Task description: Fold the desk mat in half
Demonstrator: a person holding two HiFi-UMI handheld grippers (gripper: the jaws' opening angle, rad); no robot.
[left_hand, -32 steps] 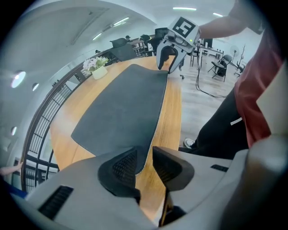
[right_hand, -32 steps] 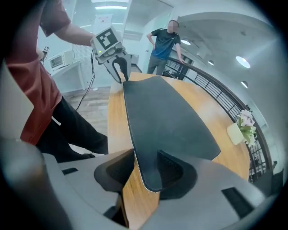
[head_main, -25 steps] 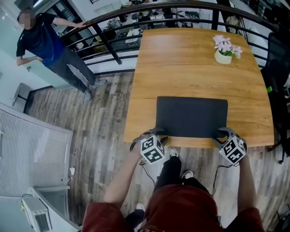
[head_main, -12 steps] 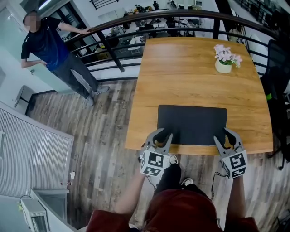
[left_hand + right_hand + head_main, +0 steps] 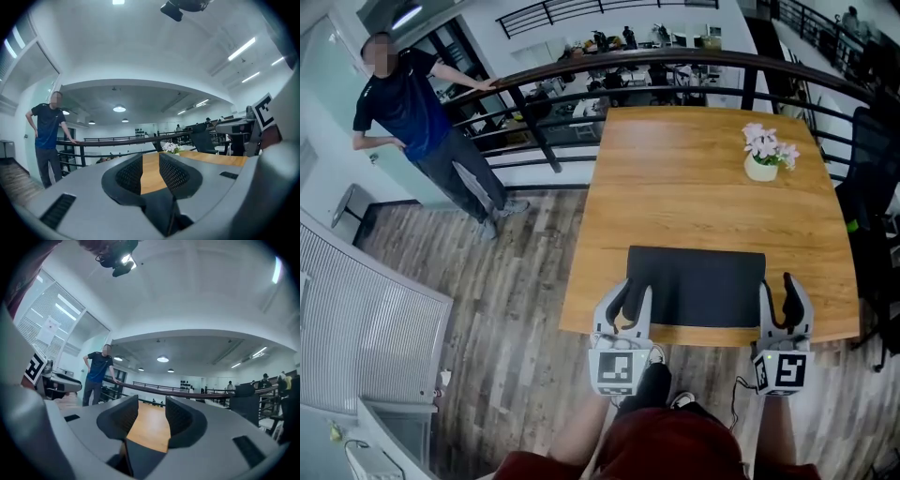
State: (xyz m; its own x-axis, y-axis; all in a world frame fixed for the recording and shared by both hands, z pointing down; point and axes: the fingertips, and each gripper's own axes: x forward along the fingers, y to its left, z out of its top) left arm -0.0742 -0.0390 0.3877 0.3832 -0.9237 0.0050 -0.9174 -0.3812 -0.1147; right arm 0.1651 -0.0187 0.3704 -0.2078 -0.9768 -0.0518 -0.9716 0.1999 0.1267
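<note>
The left tongs [image 5: 632,298] stand part open with nothing between the pads, only bare wood showing through the gap. The right tongs [image 5: 782,298] are opening and likewise empty. Each sits at 1 of the 2 near corners of the desk mat [image 5: 697,286], which lies flat as 1 dark rectangle by the near edge of the counter [image 5: 694,178]. No raised edge or crease shows, so I judge the fold not yet begun: gripping, lifting and laying over are all left to do.

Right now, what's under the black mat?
The mat lies flat on the wooden table, near its front edge. The wood right beneath is covered, so anything flat hidden there cannot be seen.
</note>
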